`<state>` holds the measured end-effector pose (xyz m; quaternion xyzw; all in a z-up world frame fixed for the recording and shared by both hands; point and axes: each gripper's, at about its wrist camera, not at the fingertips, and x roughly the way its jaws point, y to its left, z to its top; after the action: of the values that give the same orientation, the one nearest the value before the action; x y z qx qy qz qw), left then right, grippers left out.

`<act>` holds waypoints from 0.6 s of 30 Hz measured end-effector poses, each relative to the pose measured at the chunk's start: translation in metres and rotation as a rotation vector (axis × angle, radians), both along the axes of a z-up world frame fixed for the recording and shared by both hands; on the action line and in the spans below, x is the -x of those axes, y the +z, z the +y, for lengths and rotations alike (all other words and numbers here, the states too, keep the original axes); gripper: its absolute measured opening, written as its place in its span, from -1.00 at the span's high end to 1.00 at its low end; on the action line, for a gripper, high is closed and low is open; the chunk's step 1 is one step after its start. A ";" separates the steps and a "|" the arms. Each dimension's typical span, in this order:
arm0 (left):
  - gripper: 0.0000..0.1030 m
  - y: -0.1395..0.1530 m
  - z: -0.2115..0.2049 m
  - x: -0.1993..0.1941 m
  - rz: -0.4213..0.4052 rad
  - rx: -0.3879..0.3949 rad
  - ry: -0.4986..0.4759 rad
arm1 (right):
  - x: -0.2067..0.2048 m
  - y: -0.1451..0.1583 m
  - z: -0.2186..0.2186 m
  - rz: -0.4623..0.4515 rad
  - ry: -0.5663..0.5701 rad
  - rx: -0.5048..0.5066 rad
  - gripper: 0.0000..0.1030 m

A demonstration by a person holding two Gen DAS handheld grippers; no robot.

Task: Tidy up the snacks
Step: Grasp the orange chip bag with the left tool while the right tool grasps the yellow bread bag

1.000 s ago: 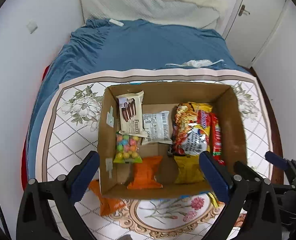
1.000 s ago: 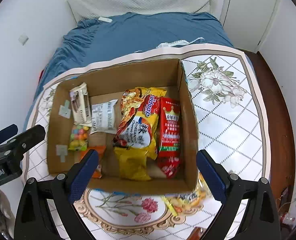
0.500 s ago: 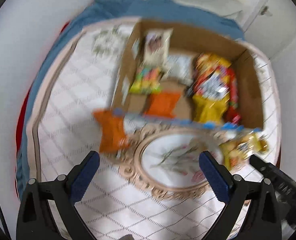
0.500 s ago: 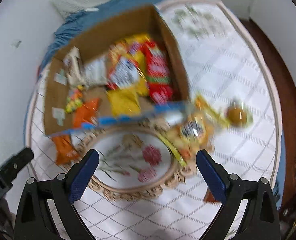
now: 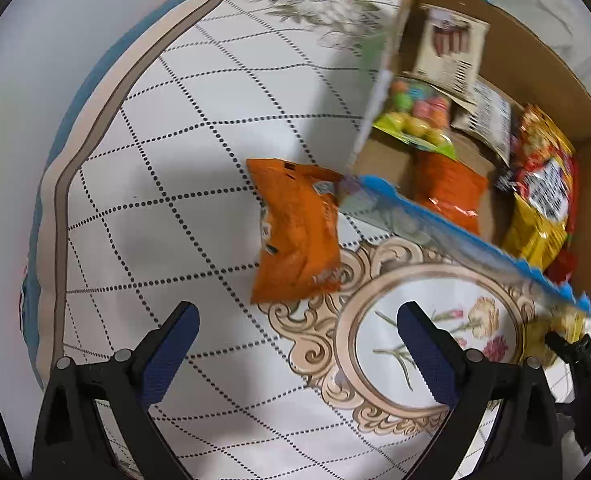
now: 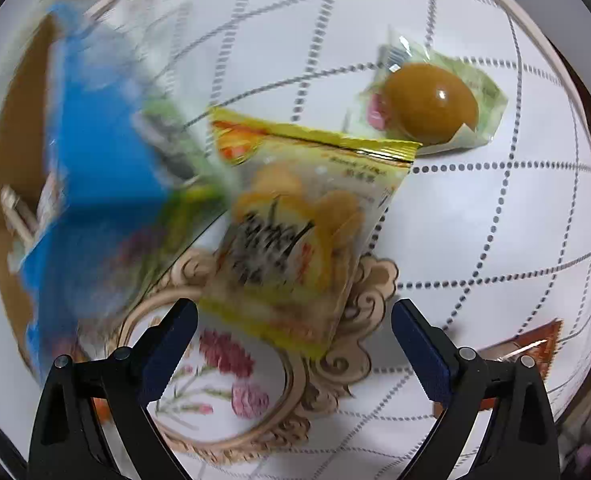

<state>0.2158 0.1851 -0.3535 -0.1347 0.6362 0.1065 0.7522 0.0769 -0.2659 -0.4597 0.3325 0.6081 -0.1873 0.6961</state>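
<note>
**Both tongs drop from the box to the loose packets**

Both tongs have swung down off the box [image 5: 507, 60] since a second ago. Left tongs [image 5: 297, 334] gape empty, an orange packet [image 5: 297, 232] at 12 o'clock against the box corner. Right tongs [image 6: 293, 330] gape empty too; a yellow packet [image 6: 295, 232] lies at 12, a wrapped egg [image 6: 431, 98] at 1. Blurred box at 10. Everything sits on a flowered cloth [image 5: 199, 128] over a blue bedspread [image 5: 71, 96].

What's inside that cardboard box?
The cardboard box holds snacks: a beige wafer packet, a bag of coloured candies, an orange packet, a white packet and yellow and red bags. Whatever lies beneath those bags is covered.
</note>
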 end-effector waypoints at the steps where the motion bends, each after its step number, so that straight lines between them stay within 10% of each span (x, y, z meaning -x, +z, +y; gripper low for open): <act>1: -0.97 -0.002 0.003 -0.002 0.005 0.005 0.012 | -0.002 -0.004 -0.001 0.004 -0.015 0.000 -0.93; 5: -0.97 -0.009 0.007 -0.013 0.017 0.009 0.032 | -0.007 -0.010 0.003 -0.004 -0.032 0.033 -0.89; 9: -0.97 -0.020 0.004 -0.027 0.033 -0.010 0.016 | -0.009 -0.009 0.016 0.001 0.030 0.074 -0.44; 18: -0.77 -0.064 -0.009 -0.056 0.089 -0.092 -0.082 | 0.008 -0.019 0.037 0.041 0.195 0.076 -0.34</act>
<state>0.2721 0.1756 -0.4172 -0.0690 0.6683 0.1108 0.7324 0.0692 -0.2288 -0.4789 0.2412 0.6441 -0.1483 0.7106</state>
